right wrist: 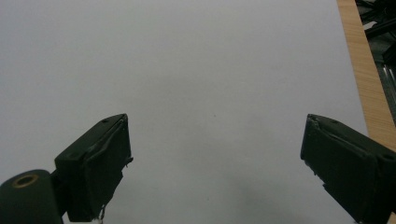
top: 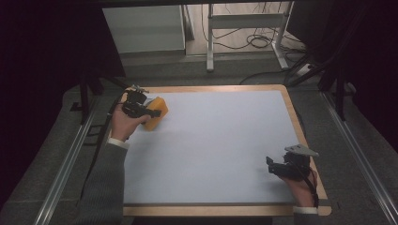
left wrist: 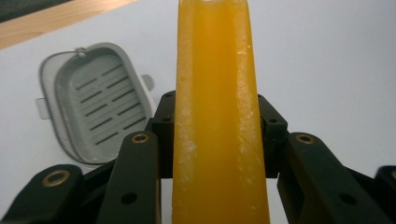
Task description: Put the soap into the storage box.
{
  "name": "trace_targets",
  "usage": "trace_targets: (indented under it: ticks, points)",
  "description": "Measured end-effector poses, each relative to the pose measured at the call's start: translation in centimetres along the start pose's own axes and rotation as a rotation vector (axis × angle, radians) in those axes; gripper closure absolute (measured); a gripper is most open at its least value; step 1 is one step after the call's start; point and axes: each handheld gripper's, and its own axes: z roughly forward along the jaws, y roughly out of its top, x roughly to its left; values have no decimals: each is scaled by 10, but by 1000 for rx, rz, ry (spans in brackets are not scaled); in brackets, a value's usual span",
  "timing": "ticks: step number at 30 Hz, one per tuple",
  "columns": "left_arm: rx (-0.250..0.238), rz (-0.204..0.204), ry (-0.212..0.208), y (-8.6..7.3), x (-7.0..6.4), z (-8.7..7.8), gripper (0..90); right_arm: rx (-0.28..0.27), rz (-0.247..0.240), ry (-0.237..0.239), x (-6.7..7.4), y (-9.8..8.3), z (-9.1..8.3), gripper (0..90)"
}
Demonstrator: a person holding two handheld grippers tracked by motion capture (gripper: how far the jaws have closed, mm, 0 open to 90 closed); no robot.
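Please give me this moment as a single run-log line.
left gripper: shut on soap | right gripper: open, empty | grey dish: on mat, empty

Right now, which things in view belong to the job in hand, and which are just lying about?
In the job:
- orange soap bar, clamped in the left hand-held gripper
- grey slotted soap dish, on the white table beside it

Lying about:
- right hand-held gripper, jaws open, holding nothing
- metal frame and cables on the floor behind
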Motion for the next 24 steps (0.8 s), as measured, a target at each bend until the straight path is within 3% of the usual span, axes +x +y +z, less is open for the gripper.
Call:
trace_targets:
  ticks: [24]
  points:
    - [2, -56, 39, 13, 26, 4, 611, -2, -1, -3, 0, 0, 0, 87]
